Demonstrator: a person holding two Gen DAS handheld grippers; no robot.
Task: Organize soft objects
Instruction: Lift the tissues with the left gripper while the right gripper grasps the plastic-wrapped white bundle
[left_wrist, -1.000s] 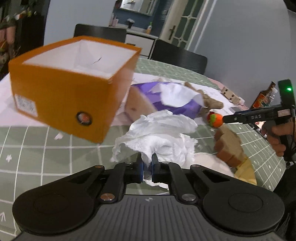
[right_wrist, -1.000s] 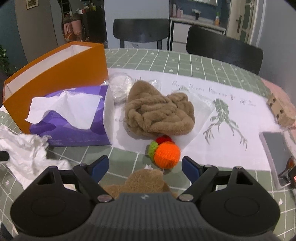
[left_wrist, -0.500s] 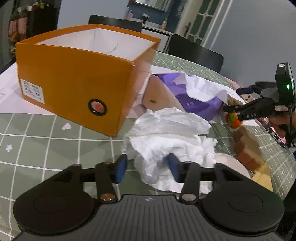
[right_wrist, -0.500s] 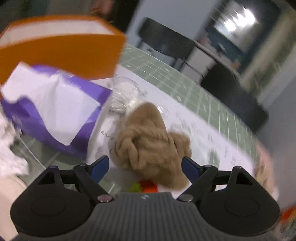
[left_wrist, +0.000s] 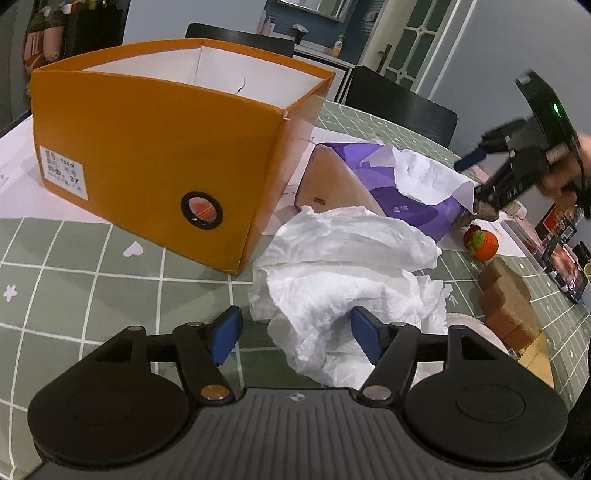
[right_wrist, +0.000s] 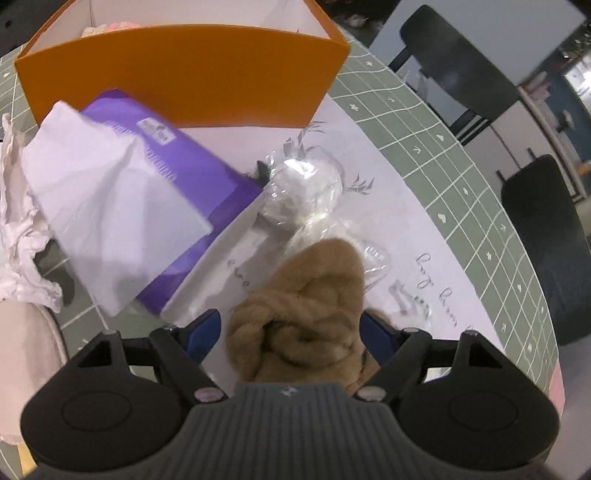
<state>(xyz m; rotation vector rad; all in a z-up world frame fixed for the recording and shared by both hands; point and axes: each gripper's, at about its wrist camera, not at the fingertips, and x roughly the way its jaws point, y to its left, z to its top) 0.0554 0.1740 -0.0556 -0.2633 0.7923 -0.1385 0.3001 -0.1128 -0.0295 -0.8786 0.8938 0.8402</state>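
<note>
A crumpled white tissue (left_wrist: 347, 280) lies on the green grid table beside the orange box (left_wrist: 147, 147). My left gripper (left_wrist: 295, 336) is low over the tissue's near end. Its jaws are opening, and the tissue sits loose between the blue pads (left_wrist: 225, 334). My right gripper (right_wrist: 291, 332) points down over a tan knitted bundle (right_wrist: 306, 295), which sits between its wide jaws. They are starting to close, without pressing on it. In the left wrist view the right gripper (left_wrist: 474, 177) hangs beyond the purple tissue pack (left_wrist: 399, 192).
The orange box (right_wrist: 184, 74) has pink soft things inside. A clear bag (right_wrist: 306, 184) lies by the purple pack (right_wrist: 177, 158). An orange knitted ball (left_wrist: 484, 243), a brown plush block (left_wrist: 506, 295) and a phone (left_wrist: 565, 262) are at the right. Black chairs (right_wrist: 543, 240) stand behind.
My left jaws have opened and let go of the white tissue. The right gripper has swung from above the orange ball to above the tan knit, rolling as it went.
</note>
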